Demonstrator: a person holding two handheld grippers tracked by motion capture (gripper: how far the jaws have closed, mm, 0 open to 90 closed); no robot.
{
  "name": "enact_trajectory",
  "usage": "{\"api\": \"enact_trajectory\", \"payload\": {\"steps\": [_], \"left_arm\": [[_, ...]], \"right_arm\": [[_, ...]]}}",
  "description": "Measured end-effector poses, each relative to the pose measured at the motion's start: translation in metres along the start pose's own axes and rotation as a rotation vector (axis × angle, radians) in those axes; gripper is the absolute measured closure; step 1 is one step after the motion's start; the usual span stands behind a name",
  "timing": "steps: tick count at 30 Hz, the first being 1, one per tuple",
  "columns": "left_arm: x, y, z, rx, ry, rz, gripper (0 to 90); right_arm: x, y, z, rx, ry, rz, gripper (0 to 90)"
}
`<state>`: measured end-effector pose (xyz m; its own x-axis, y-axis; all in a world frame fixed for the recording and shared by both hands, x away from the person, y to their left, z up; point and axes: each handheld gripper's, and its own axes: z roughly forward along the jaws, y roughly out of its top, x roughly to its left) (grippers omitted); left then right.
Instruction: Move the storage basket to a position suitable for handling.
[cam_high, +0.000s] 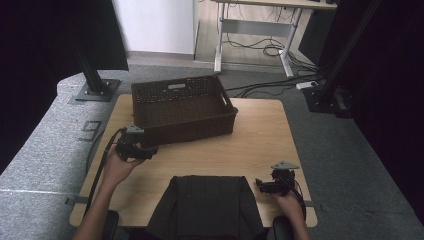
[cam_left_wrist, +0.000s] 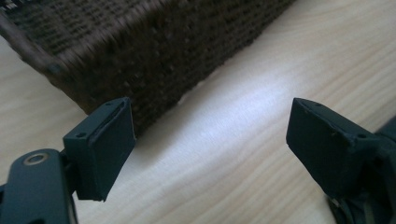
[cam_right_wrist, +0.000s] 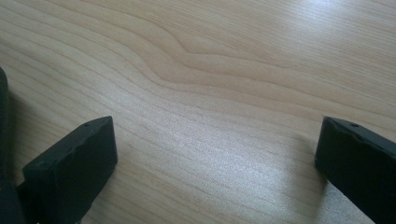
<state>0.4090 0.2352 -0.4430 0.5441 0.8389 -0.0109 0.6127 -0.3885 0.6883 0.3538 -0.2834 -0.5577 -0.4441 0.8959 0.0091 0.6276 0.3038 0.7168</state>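
One dark brown woven rectangular basket (cam_high: 182, 107) sat on the far half of the light wooden bench (cam_high: 260, 140), its long axis running left to right across the bench and turned a little so that its right end lay slightly nearer the person. A slot handle was cut into its far long wall, and its inside looked dark, with any contents hard to make out from the high view. In the left claw view the basket's near wall (cam_left_wrist: 154, 60) was blurred and cut off by the top and left edges. The left claw (cam_high: 151, 150) lay just beside the basket's near left corner, held in the person's left hand (cam_high: 120, 165); its two black jaws stood spread wide with bare bench between them, the left jaw close against the wicker, though whether it touched could not be told. The right claw (cam_high: 259, 184) rested near the bench's front right corner, well apart from the basket, held in the right hand (cam_high: 287, 200), its jaws likewise spread with nothing between them but wood grain (cam_right_wrist: 210, 93). One dark folded cloth (cam_high: 207, 205) lay at the front edge between the two forearms, its near end cut off by the picture's bottom.
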Motion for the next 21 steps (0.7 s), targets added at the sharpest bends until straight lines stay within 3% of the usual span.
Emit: {"api": "enact_trajectory", "payload": {"steps": [13, 21], "left_arm": [[0.020, 0.035, -0.013, -0.012, 0.036, -0.020, 19.4], [0.039, 0.051, -0.009, -0.015, 0.085, -0.050, 23.5]], "right_arm": [[0.000, 0.000, 0.000, -0.002, 0.000, -0.001, 0.0], [0.000, 0.000, 0.000, -0.002, 0.000, -0.001, 0.0]]}}
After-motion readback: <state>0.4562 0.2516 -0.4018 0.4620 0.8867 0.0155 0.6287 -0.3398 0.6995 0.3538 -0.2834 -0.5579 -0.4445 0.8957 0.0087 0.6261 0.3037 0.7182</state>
